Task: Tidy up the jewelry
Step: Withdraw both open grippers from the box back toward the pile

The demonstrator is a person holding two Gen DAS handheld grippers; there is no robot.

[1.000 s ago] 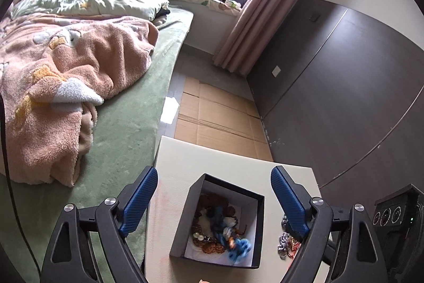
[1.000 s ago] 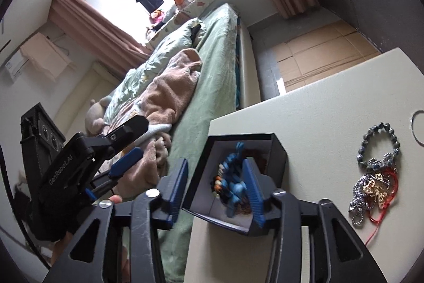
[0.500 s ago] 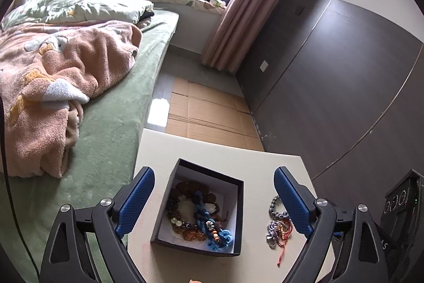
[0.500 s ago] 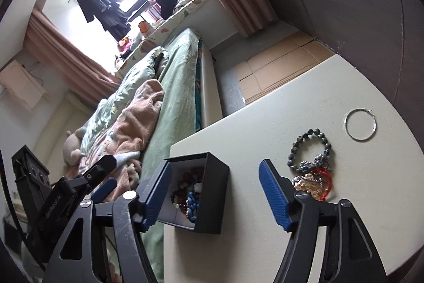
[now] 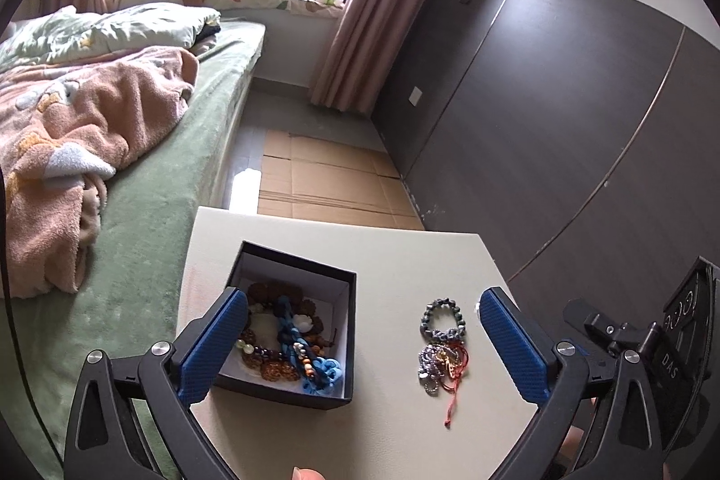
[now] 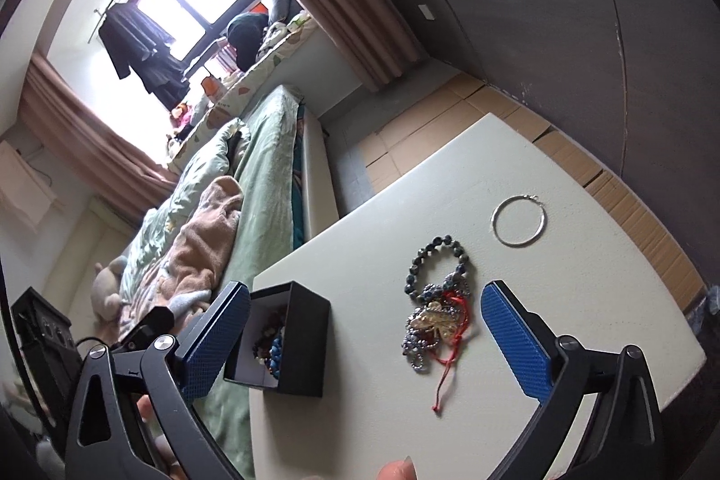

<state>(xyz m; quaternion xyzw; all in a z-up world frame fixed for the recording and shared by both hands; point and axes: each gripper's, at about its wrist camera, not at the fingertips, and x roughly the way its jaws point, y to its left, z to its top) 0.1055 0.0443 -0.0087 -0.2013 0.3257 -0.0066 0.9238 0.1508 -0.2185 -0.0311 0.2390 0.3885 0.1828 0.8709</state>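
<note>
A black jewelry box (image 5: 288,327) with a white lining sits on the pale table (image 5: 396,255); it also shows in the right wrist view (image 6: 302,340). It holds brown beads and a blue braided piece (image 5: 297,345). To its right lies a loose pile (image 5: 441,349) of a dark bead bracelet, silver chains and a red cord, also in the right wrist view (image 6: 436,313). A silver bangle (image 6: 518,220) lies beyond it. My left gripper (image 5: 364,345) is open and empty above the box and pile. My right gripper (image 6: 364,336) is open and empty, above the table between box and pile.
A bed (image 5: 135,174) with a green cover and a pink blanket (image 5: 67,129) runs along the table's left side. Cardboard (image 5: 324,183) covers the floor beyond the table. A dark wall panel (image 5: 540,120) stands on the right.
My right gripper has let the blue braided piece go into the box, opened wide and drawn back right toward the pile. My left gripper has shifted right, bringing the pile into view.
</note>
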